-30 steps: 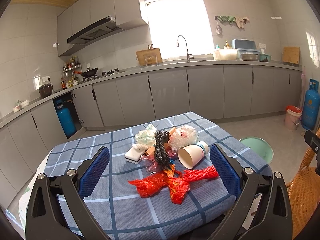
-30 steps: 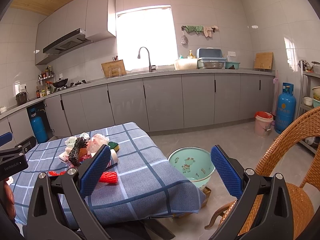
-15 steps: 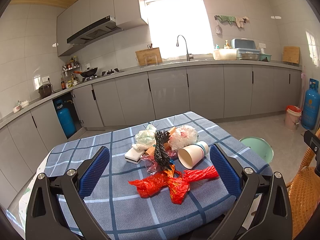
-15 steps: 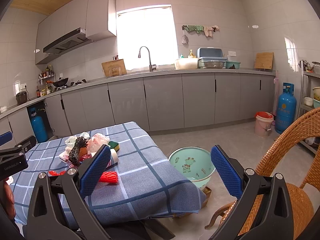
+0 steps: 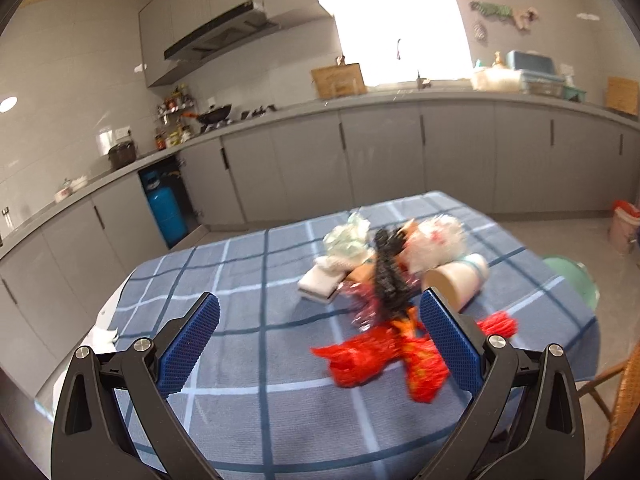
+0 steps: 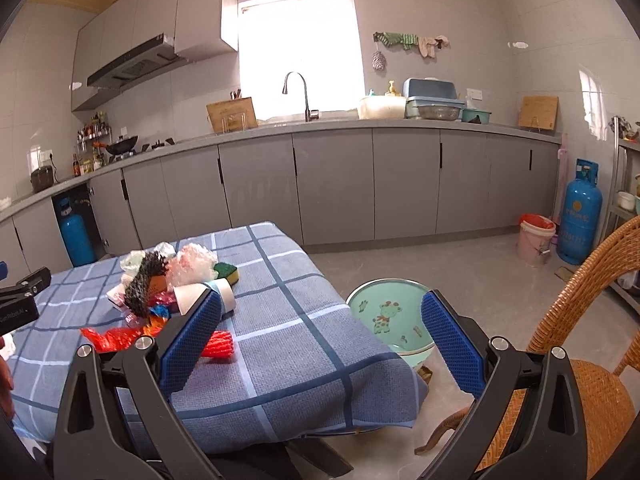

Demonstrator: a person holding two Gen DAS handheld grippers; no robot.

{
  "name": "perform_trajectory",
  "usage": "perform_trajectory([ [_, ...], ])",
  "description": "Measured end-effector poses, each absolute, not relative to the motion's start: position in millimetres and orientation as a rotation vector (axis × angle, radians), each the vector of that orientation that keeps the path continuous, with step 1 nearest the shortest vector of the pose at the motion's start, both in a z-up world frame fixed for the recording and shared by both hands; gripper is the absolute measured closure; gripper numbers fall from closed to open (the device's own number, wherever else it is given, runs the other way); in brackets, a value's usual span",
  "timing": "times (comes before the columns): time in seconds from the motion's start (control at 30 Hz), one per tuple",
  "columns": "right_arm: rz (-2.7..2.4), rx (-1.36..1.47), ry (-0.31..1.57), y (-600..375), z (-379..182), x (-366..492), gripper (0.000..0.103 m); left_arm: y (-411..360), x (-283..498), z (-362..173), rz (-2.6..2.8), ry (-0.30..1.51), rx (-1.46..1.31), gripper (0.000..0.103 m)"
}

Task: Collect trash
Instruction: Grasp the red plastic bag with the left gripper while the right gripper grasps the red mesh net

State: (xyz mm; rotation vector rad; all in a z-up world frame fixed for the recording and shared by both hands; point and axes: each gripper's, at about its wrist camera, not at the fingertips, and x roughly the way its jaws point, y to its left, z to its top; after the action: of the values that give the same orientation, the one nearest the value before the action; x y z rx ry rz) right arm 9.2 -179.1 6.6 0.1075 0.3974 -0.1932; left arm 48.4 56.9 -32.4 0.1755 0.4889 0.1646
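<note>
The left tool [image 5: 319, 322] hangs above the surface's [image 5: 224, 264] near edge, jaws wide apart, gripping nothing. The right tool [image 6: 320, 326], equally spread and holding nothing, hangs off the surface's right edge. The trash pile [image 5: 394, 276] sits toward the surface's far right corner, paper cup [image 5: 456, 280] lying sideways within it.

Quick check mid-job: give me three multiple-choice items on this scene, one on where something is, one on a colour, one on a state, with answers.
1. Where is the green basin?
A. on the table
B. beside the table, below its top
C. on the counter

2. What colour is the mesh bag near the table's front edge?
A. red
B. yellow
C. white

3. How does the paper cup sit?
A. upright
B. lying on its side
C. held in jaws

Answers: B, it sits lower than the tablecloth edge; A, bright red netting; B, its open mouth faces sideways.
</note>
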Motion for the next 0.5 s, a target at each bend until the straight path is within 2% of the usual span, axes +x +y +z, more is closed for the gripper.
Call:
perform_trajectory([
  [0.5,-0.074,0.050,0.535,-141.5,-42.4,88.8,0.005,87.3,98.1,-104.6,0.194,0.667,0.156,0.005],
])
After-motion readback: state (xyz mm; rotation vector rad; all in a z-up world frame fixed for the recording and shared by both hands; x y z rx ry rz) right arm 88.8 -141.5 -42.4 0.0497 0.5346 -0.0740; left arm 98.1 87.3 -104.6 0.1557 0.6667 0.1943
